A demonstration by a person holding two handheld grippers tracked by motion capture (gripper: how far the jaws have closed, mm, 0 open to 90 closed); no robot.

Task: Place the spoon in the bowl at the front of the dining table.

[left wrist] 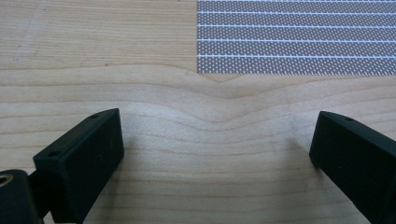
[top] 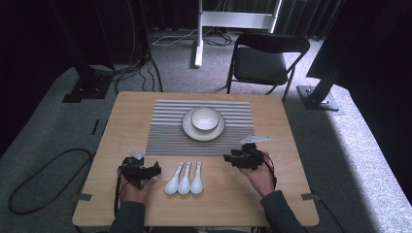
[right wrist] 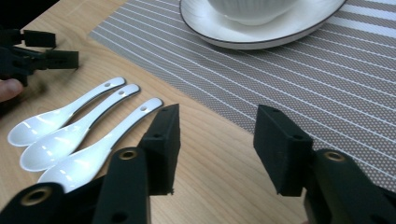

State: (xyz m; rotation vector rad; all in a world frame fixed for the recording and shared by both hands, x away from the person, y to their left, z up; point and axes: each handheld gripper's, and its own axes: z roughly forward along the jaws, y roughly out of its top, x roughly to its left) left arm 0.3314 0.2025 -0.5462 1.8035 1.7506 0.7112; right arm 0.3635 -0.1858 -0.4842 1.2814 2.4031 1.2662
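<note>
White ceramic: three spoons (top: pixel 184 177) lie side by side on the table (top: pixel 272 204), bowls toward us, handles pointing at the striped placemat (top: pixel 160 126), just short of its near edge. Bowl (top: pixel 204 118) sits on a plate (top: pixel 188 131) mid-mat. Our right tool (top: pixel 232 158) hovers just right of the spoons, jaws standing fairly wide with nothing between them; in the right gripper view the nearest spoon (right wrist: pixel 100 147) lies just left of its left jaw. Left tool (top: pixel 151 169) sits left of the spoons, jaws wide and empty, bare wood under it in the left gripper view. We read the step as picking one spoon, likely the rightmost since it's closest to the right tool. To do it well: come in over the handle, not the bowl end, since it's narrower and flatter. Straddle the handle crosswise with one jaw in the gap to the middle spoon; that gap looks thin, so go in slow or we'll nudge the neighbour. Glazed ceramic is slick, so close square on the handle and lift straight. Keep the left tool clear.
</note>
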